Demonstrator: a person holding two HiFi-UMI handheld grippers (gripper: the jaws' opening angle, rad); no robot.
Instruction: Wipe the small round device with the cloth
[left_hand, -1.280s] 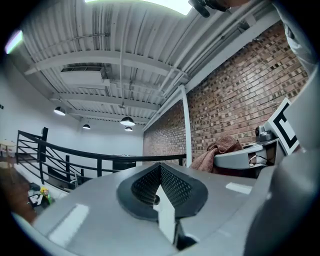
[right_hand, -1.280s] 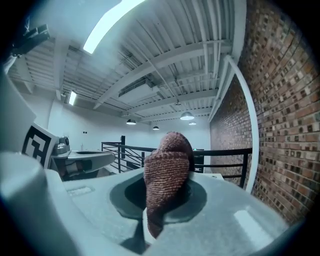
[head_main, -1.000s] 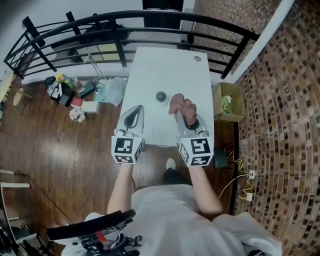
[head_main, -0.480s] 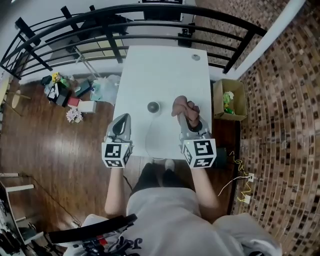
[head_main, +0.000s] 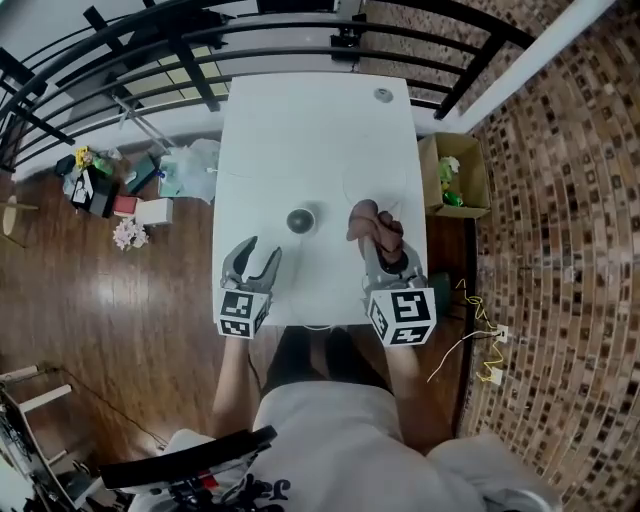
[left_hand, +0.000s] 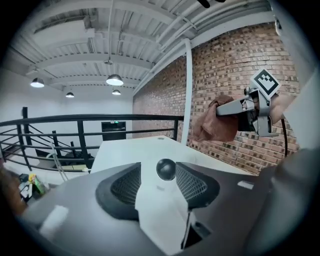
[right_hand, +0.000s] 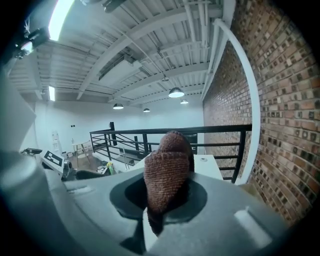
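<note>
White table, wipe not begun.
Near small round device: left gripper jaws just opening, empty; right gripper clamps limp cloth. Device likely light, slippery; grip its sides.

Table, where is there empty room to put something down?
The far half of the table is bare, from its far edge to the device, except a disc in the far right corner. Crowded near part: device, cloth, left gripper, right gripper.

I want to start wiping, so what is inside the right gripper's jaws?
A bunched brown cloth, pinched in the right gripper and sticking out past its jaws. The cloth covers their inner faces, so how deep it sits between them cannot be seen.
</note>
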